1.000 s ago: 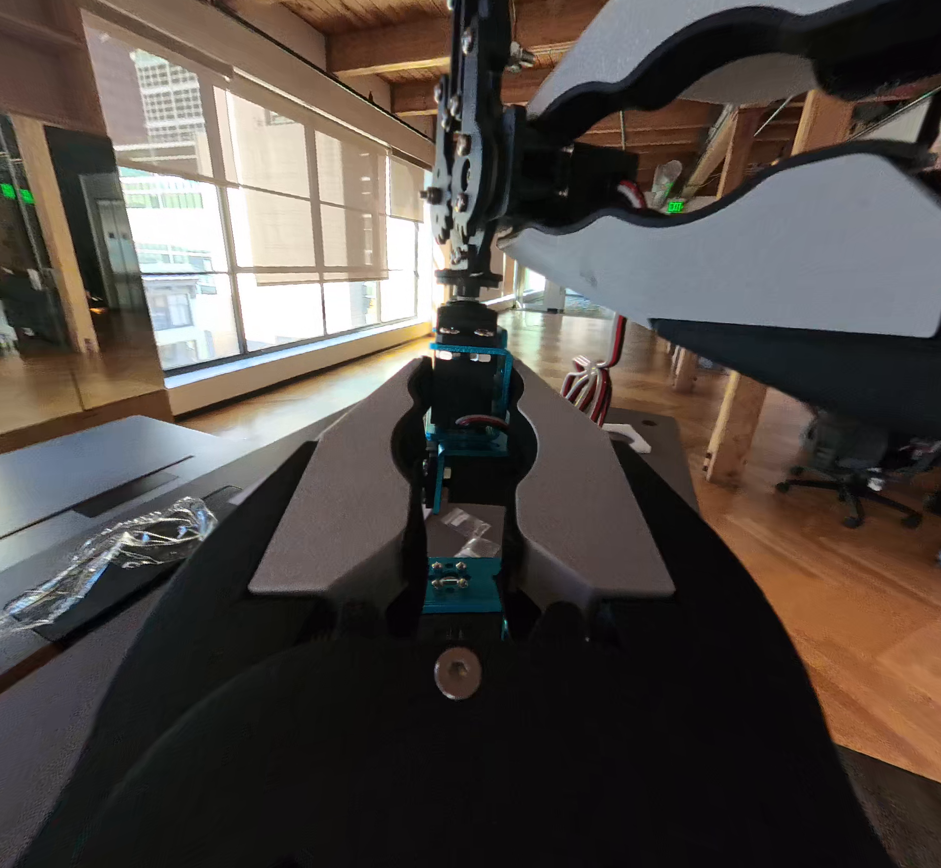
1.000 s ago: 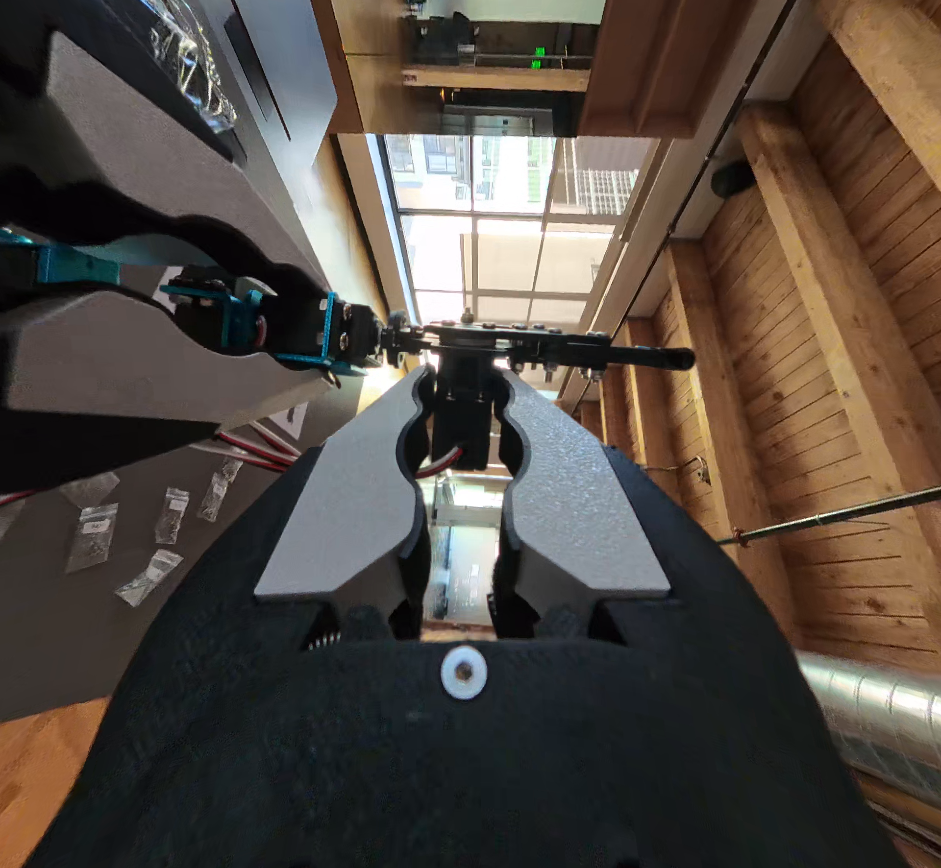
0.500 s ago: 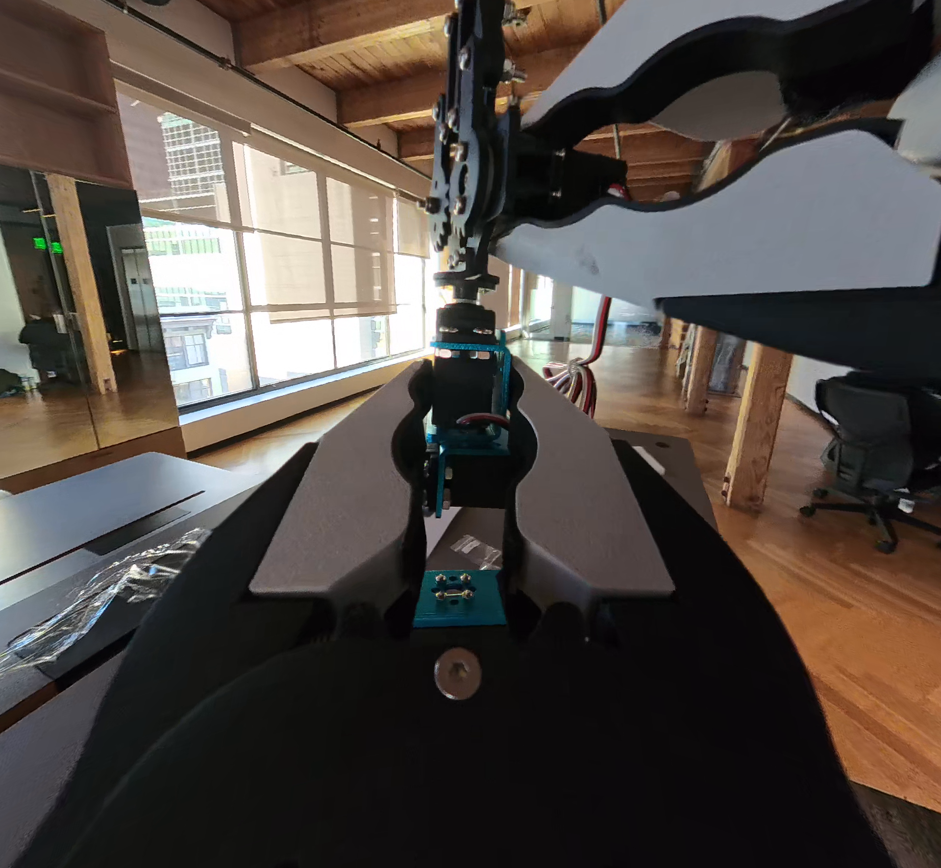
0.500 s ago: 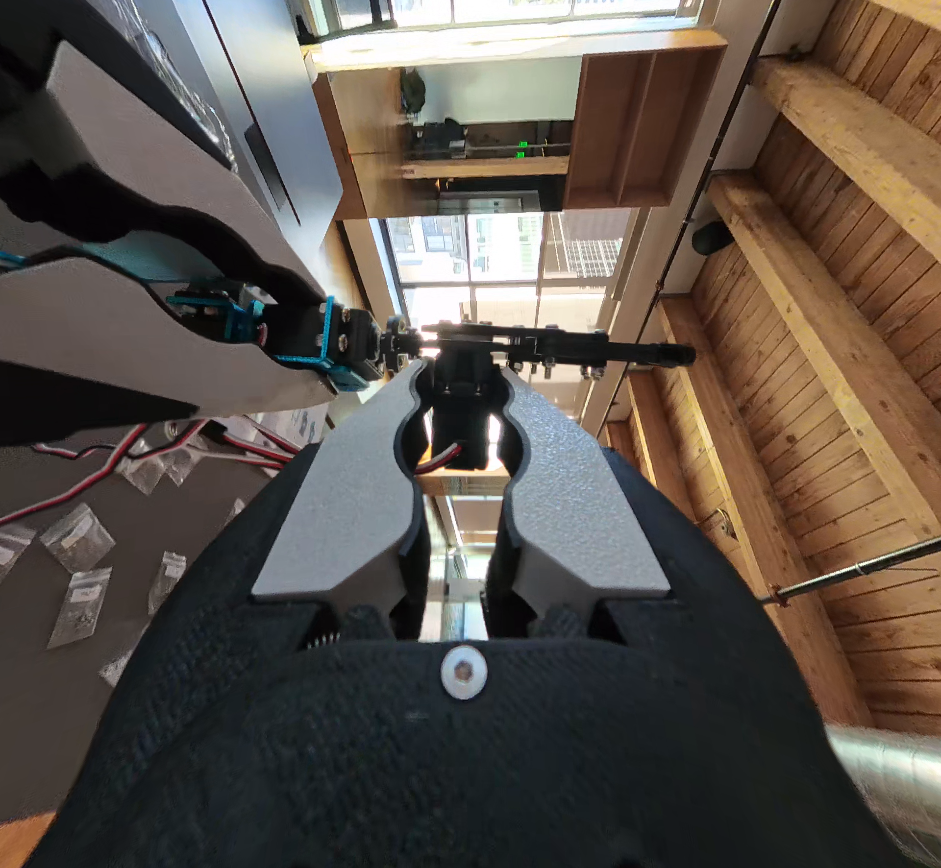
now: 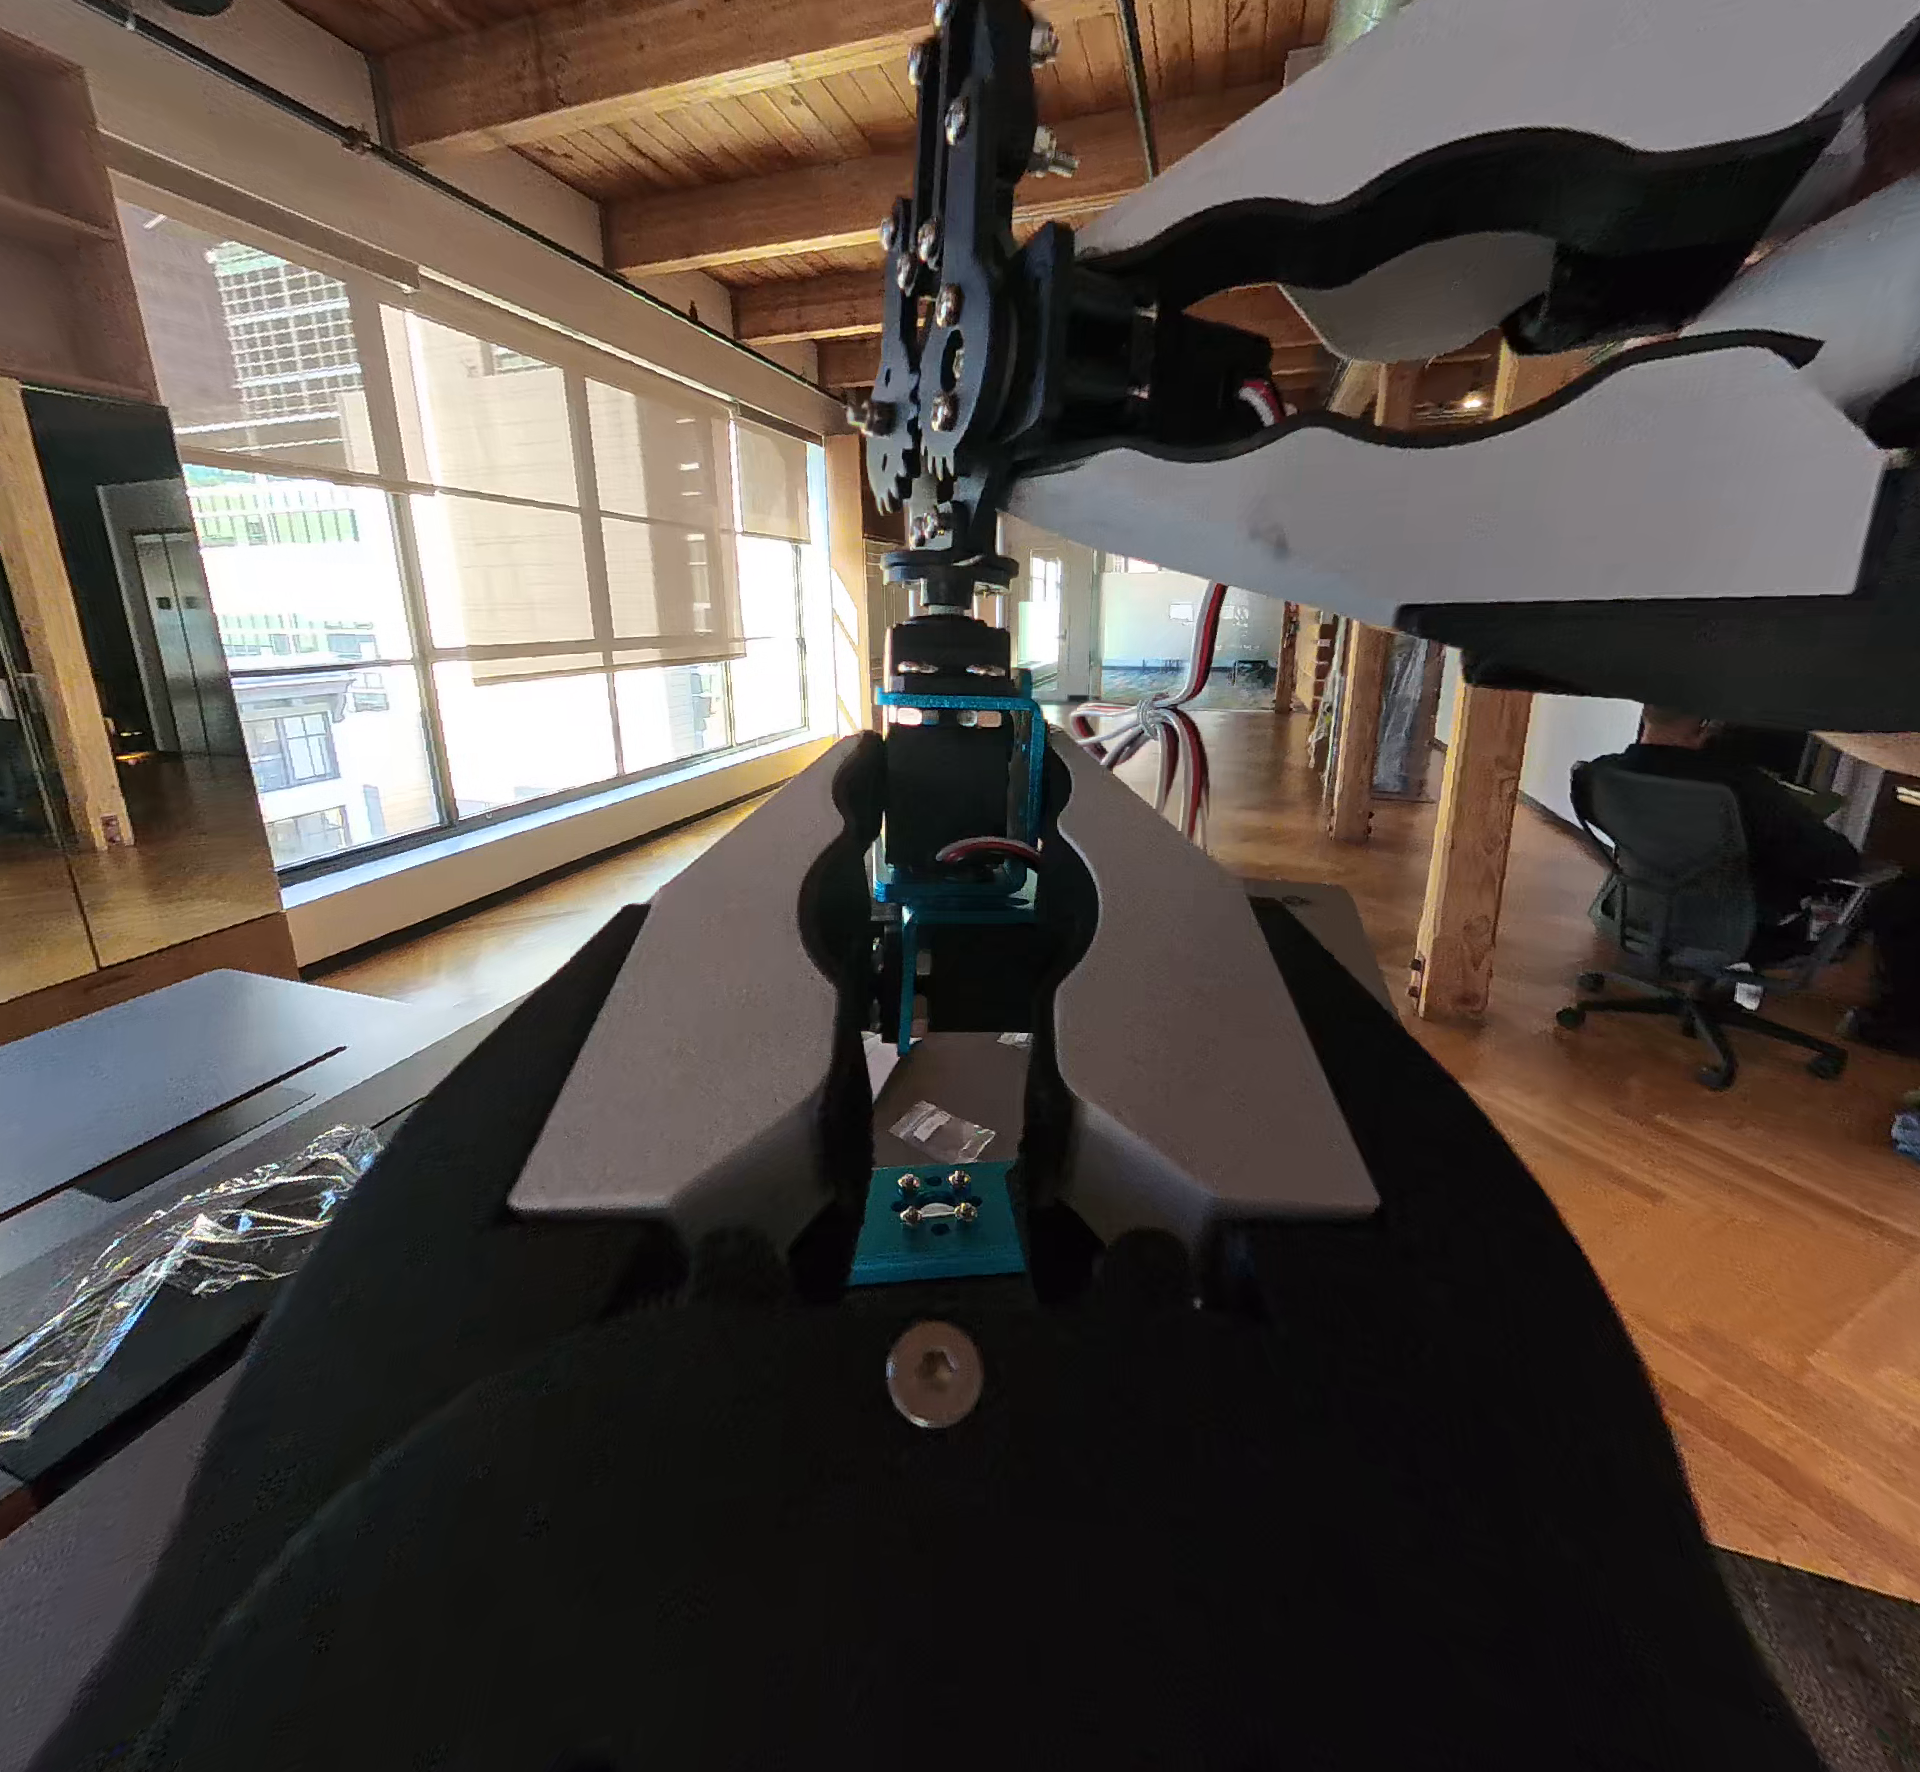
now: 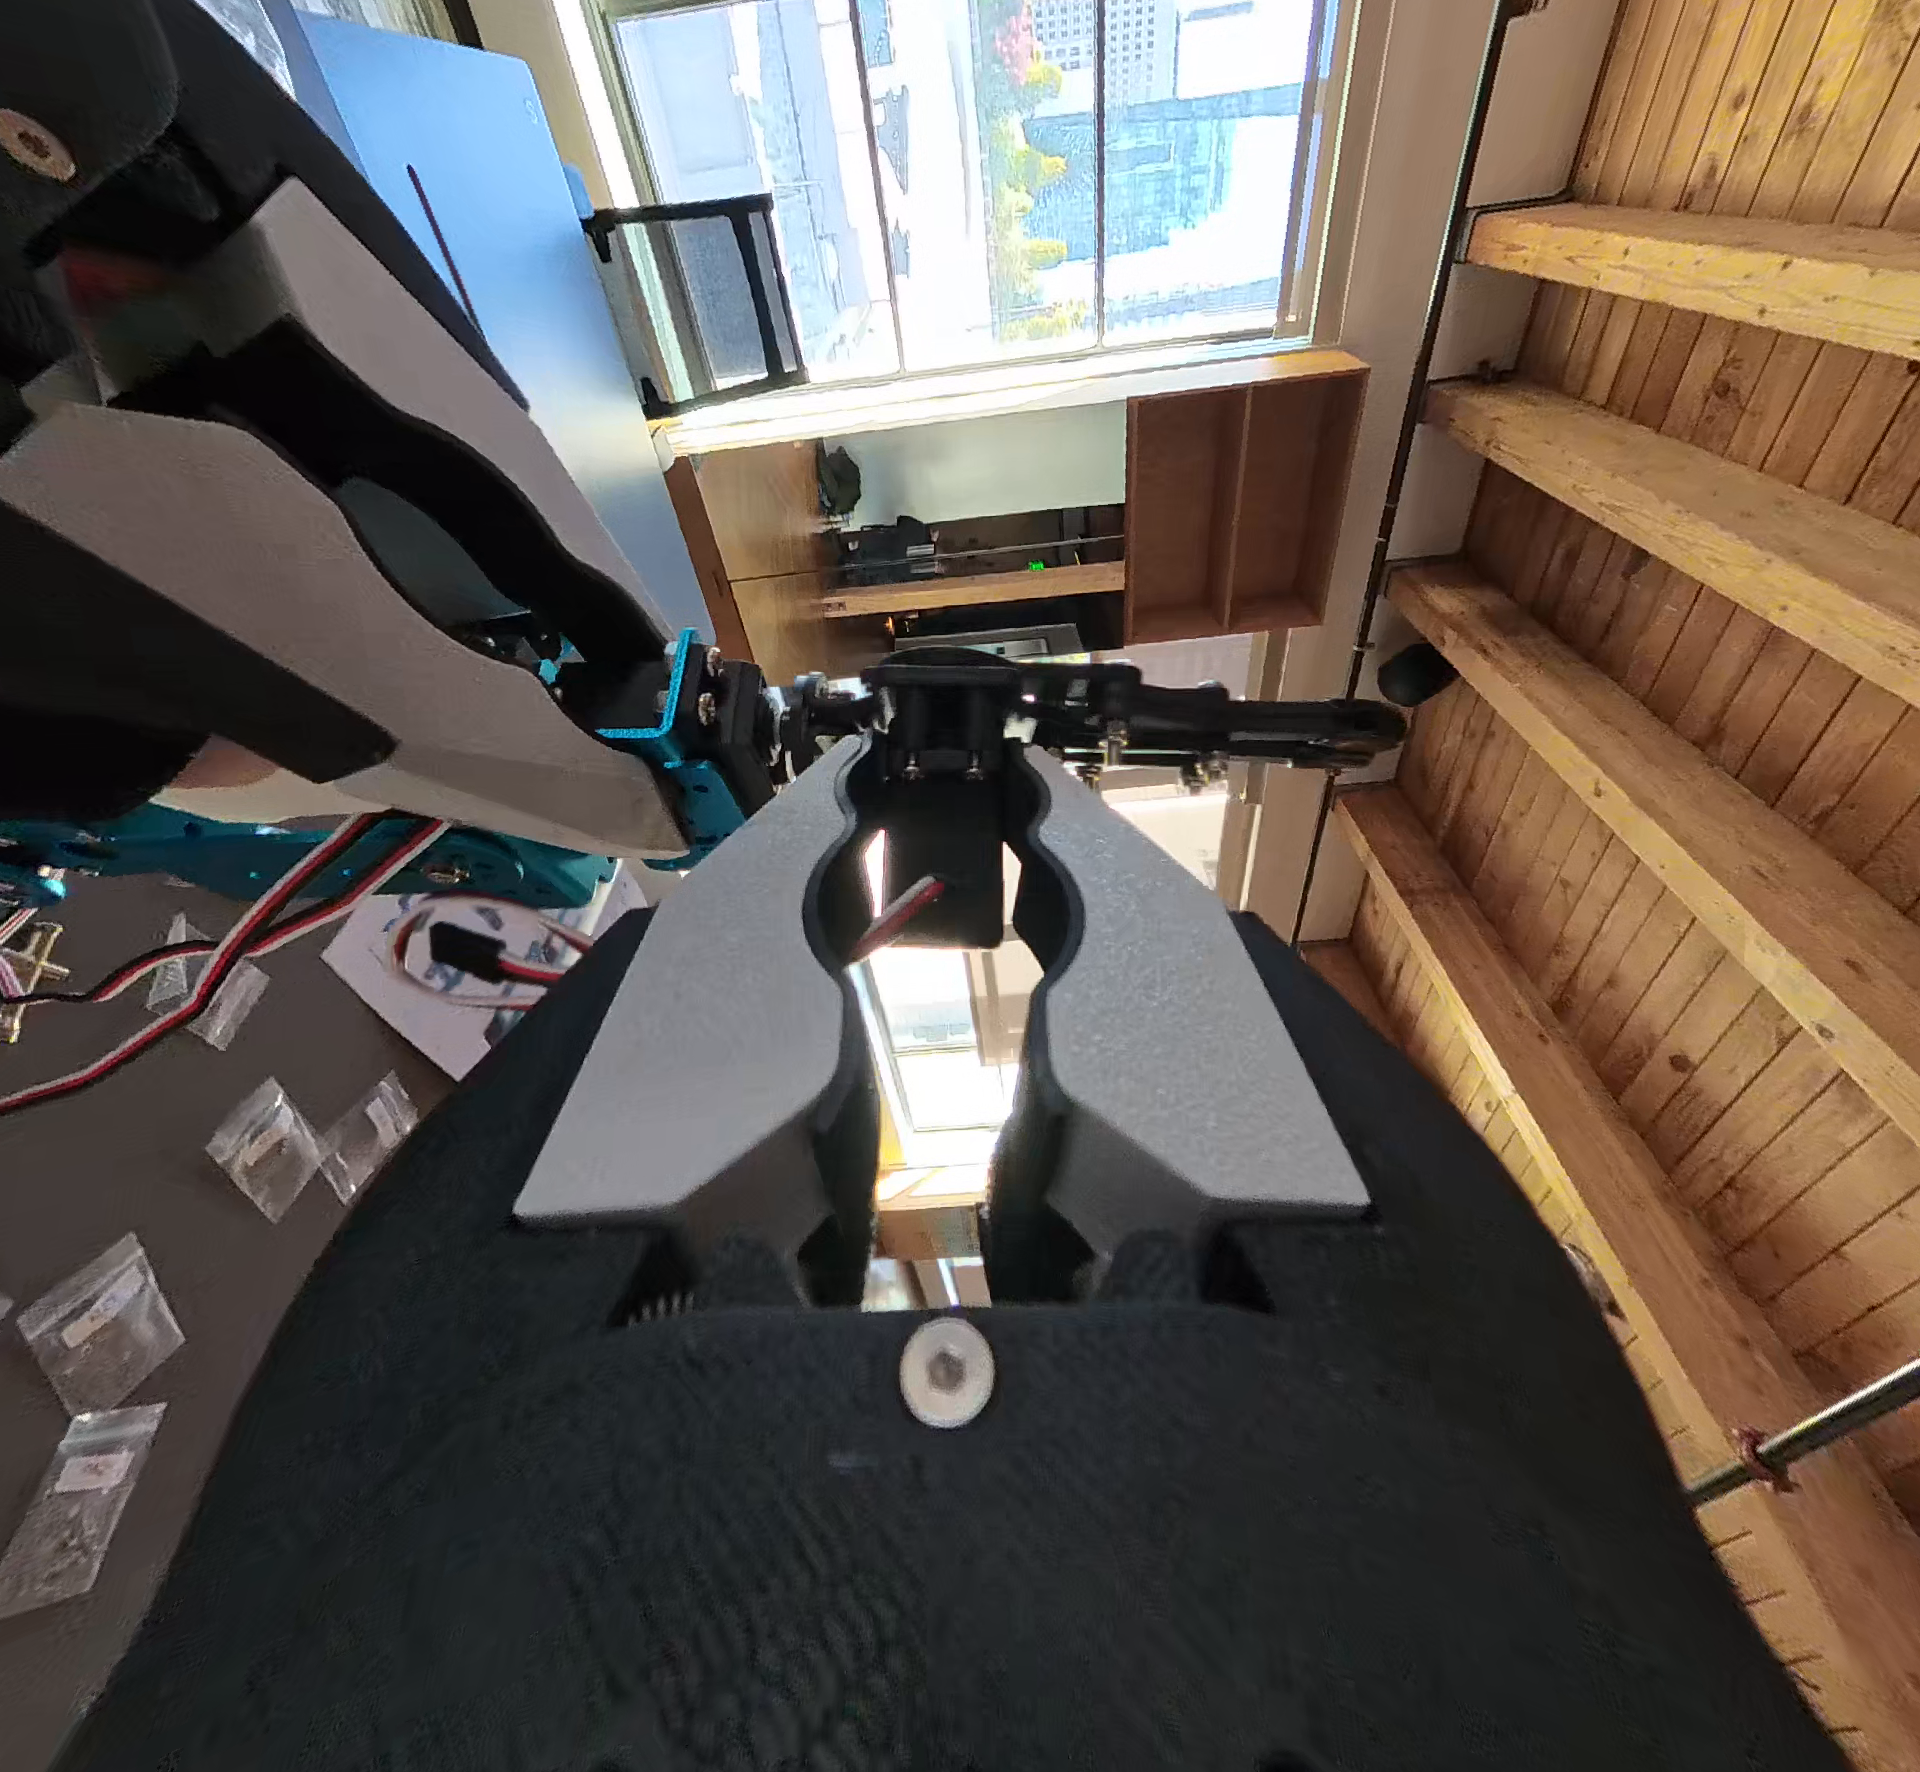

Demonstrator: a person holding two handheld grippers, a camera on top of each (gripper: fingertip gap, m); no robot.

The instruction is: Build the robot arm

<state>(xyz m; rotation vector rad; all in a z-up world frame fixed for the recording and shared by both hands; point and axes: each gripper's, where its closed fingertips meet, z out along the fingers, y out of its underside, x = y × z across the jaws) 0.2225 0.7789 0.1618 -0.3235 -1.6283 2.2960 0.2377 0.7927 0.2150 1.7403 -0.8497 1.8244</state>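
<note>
While the small robot arm [image 5: 956,579] is kept lifted clear of the dark table [image 6: 156,1099], it is gripped at two places, apparently so that one section is steadied against the other. The left gripper [image 5: 951,849] is closed on the blue bracket [image 5: 961,787] that carries a black servo, which is seated in the scalloped hollow between the fingers [image 5: 727,995]. The right gripper [image 6: 935,849] is closed on the black claw servo [image 6: 940,829], just above that bracket, with the claw [image 6: 1247,725] projecting beyond the fingertips. Below the bracket, small clear bags [image 6: 94,1327] and red-and-white wires [image 6: 260,943] are seen lying on the table.
</note>
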